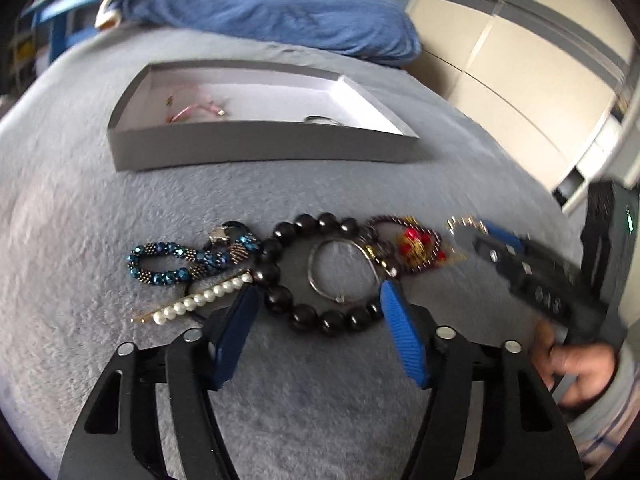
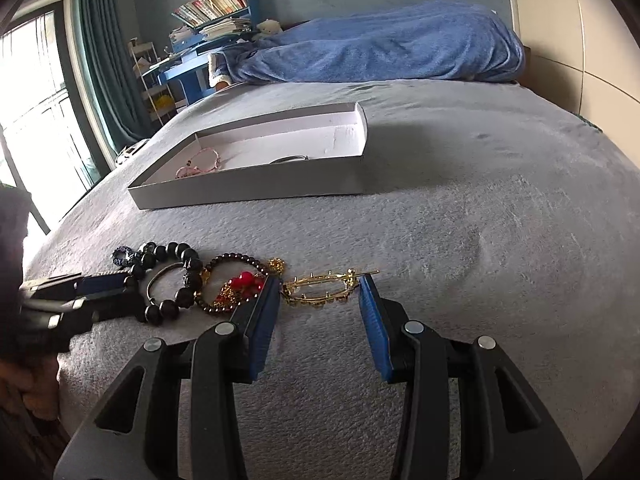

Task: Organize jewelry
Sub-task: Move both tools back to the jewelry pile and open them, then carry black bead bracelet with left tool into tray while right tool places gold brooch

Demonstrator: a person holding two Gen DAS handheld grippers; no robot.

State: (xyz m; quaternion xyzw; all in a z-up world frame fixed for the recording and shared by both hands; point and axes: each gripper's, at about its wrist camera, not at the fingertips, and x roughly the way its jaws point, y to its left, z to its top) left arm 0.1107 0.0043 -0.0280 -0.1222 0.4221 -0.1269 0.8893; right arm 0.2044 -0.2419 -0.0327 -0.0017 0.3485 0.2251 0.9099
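Black round-bead bracelet (image 1: 316, 276) straddled by parted, empty left gripper (image 1: 316, 300); pick-up step; next: close, carry to grey cardboard tray (image 1: 256, 146). Right gripper (image 2: 320, 292) half-parted, empty.

The jewelry lies packed in one row across the gray blanket (image 2: 460, 240). The black bead bracelet (image 1: 280, 296) touches the pearl hair clip (image 1: 200, 302) at its 9 o'clock and rings the silver hoop (image 1: 342, 272), so there is little room between them. At 12 o'clock from the row is a wide bare strip of blanket, then the gray box (image 1: 260, 146), whose low wall stands in the way. At 3 o'clock of the gold hair clip (image 2: 324, 290) the blanket is open.
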